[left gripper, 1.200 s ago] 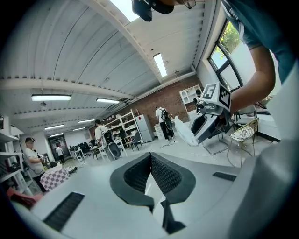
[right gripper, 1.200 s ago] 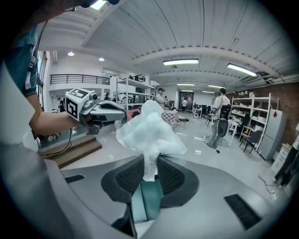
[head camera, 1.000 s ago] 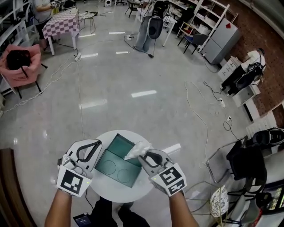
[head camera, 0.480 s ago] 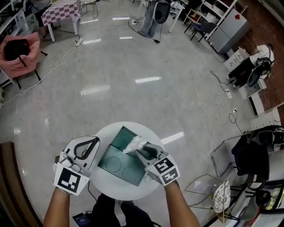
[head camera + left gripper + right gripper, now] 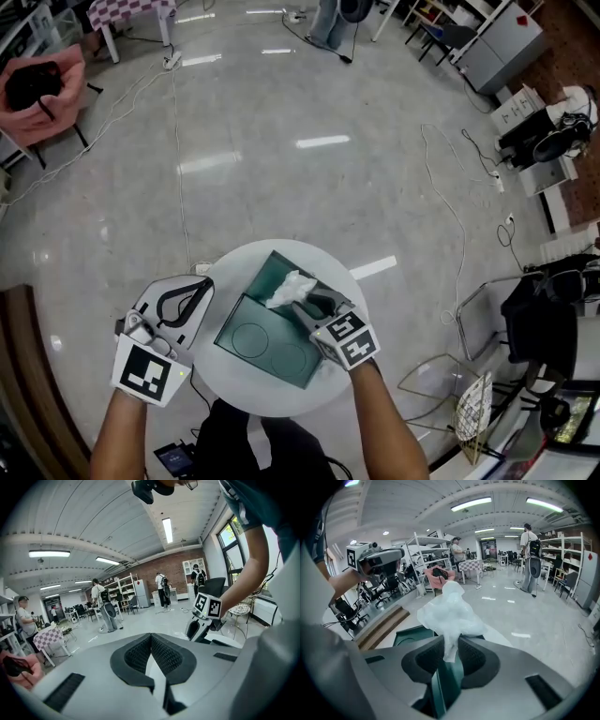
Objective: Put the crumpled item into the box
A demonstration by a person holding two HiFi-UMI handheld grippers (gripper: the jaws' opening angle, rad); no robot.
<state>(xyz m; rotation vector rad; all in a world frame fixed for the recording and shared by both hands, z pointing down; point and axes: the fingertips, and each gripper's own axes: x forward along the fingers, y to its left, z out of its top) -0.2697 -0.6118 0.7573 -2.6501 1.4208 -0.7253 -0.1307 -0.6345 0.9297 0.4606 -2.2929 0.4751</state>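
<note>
A dark green box (image 5: 265, 345) lies open on a small round white table (image 5: 228, 274), its lid raised at the far side. My right gripper (image 5: 305, 306) is shut on a white crumpled item (image 5: 289, 287), which hangs just over the box's far part. In the right gripper view the crumpled item (image 5: 450, 607) bulges above the pads (image 5: 471, 656), with the green box (image 5: 408, 634) below. My left gripper (image 5: 203, 289) is shut on nothing and hovers over the table's left edge, beside the box. The left gripper view shows its pads (image 5: 164, 654) meeting at the tip.
Cables (image 5: 178, 187) trail over the shiny floor beyond the table. A wire basket (image 5: 473, 411) and a chair with a black bag (image 5: 544, 323) stand to the right. A pink chair (image 5: 37, 89) is at the far left, and people stand far off.
My right gripper has carried the crumpled item a little left and nearer, from the box's right rim to over the box. The left gripper has barely moved.
</note>
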